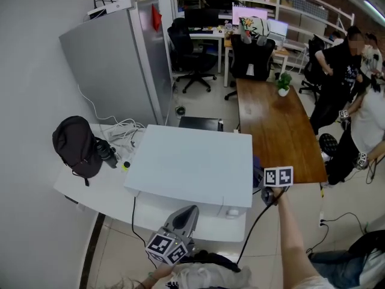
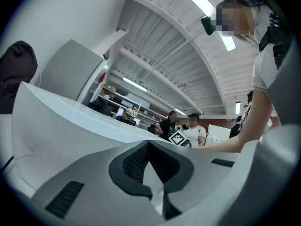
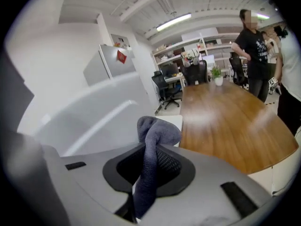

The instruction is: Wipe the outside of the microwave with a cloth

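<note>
The white microwave (image 1: 192, 161) stands on a white counter, seen from above in the head view. My right gripper (image 1: 266, 192) is at its right side, shut on a grey-blue cloth (image 1: 257, 168) that lies by the microwave's right wall. In the right gripper view the cloth (image 3: 153, 135) bulges up between the jaws of the right gripper (image 3: 146, 173), next to the pale microwave wall (image 3: 94, 117). My left gripper (image 1: 182, 220) hovers at the microwave's front edge, jaws together and empty. From the left gripper (image 2: 149, 168) the microwave (image 2: 56, 121) fills the left.
A black backpack (image 1: 75, 143) and cables (image 1: 120, 131) lie on the counter (image 1: 96, 191) to the left. A silver fridge (image 1: 117, 65) stands behind. A long wooden table (image 1: 274, 125) with a small plant (image 1: 283, 83) runs on the right, with people (image 1: 340, 71) beside it.
</note>
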`<state>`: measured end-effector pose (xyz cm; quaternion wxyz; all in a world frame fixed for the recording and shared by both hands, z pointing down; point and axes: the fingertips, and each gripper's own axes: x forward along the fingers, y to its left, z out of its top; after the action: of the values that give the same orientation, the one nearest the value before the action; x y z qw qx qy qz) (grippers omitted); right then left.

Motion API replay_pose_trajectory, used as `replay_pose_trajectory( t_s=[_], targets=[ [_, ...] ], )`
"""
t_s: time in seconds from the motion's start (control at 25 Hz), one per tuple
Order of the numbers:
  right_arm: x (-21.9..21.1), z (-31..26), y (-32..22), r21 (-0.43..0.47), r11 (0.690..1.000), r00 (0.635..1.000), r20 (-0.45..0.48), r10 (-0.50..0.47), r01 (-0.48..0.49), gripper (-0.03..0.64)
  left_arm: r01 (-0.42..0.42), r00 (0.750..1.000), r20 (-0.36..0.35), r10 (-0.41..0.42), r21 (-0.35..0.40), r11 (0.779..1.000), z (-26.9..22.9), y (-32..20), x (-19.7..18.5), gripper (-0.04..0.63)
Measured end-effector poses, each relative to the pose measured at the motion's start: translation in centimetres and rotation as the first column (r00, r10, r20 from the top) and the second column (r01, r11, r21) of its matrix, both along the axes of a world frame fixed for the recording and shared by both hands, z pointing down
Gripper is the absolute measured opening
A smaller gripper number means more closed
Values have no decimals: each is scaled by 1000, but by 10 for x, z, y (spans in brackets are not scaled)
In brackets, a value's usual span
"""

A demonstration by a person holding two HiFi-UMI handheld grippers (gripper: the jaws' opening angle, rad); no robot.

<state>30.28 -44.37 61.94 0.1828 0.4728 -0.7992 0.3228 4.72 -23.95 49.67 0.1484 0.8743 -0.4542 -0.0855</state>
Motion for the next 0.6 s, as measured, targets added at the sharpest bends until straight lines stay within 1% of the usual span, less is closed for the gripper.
replay_pose_trajectory(
  t_s=[0.12, 0.2, 0.24, 0.4, 0.6],
  targets=[
    [6, -73, 27, 111, 994, 999, 50, 10, -16, 72, 1, 1000, -2, -1, -9, 1000, 1, -5, -1, -14],
    [1, -105, 49, 150, 989, 998, 57, 5, -14, 71, 0, 1000, -9, 0, -7, 1000, 0, -8, -1, -14],
    [-3, -112, 59, 158, 987, 999, 54, 1, -10, 71, -2, 1000, -15, 1, -5, 1000, 0, -10, -1, -14],
    [-23, -102, 83, 144, 990, 998, 68, -13, 3, 71, -29, 999, -16, 29, 1, 1000, -1, -9, 8, -14],
    [-32, -60, 81, 97, 995, 999, 41, 1, -5, 71, -66, 998, 1, 66, 5, 998, 1, -3, 20, -14]
  ],
)
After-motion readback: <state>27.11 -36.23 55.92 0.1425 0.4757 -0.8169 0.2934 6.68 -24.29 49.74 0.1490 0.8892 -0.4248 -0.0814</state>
